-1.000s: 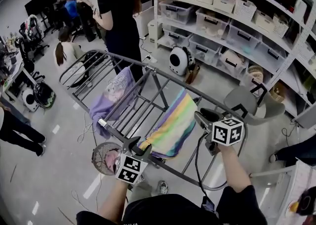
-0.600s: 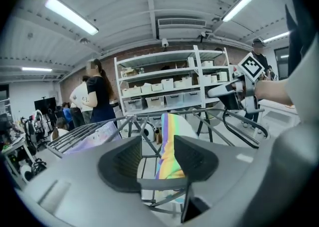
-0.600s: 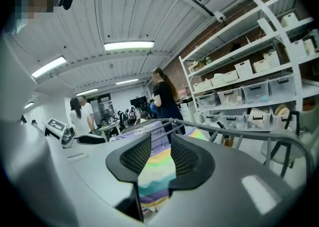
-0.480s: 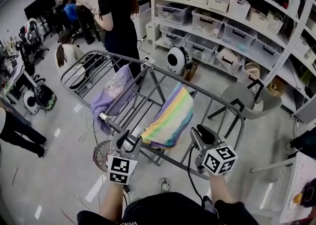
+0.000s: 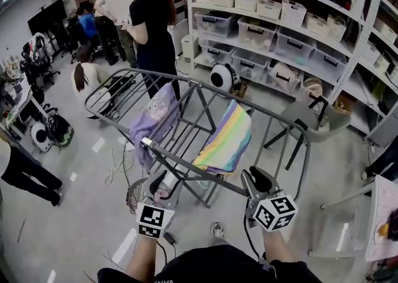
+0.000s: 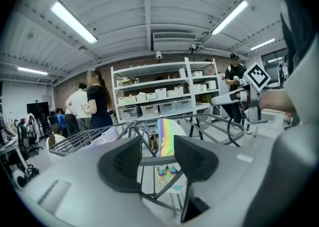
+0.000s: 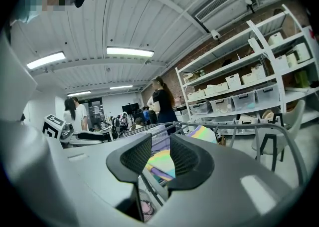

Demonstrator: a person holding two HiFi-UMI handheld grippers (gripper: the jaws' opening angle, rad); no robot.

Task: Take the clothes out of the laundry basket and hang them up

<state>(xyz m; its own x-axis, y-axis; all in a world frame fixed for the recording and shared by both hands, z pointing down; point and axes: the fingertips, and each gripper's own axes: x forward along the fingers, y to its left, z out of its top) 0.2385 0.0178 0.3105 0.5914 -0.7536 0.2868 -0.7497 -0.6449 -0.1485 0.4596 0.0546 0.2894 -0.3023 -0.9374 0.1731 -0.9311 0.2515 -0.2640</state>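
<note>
Beside storage shelves [image 5: 273, 33], grey floor [image 5: 81, 213], drying rack [image 5: 112, 95]

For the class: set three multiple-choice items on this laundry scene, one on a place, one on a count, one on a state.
1. The striped cloth hangs on: A a wall hook; B the drying rack; C a door.
2. Cloths on the rack: A one; B two; C four.
3. The left gripper is: A shut on cloth; B shut, empty; C open, empty.
Answers: 1 B, it drapes over the bars. 2 B, the striped one and a purple garment. 3 C, jaws apart with nothing between them.
</note>
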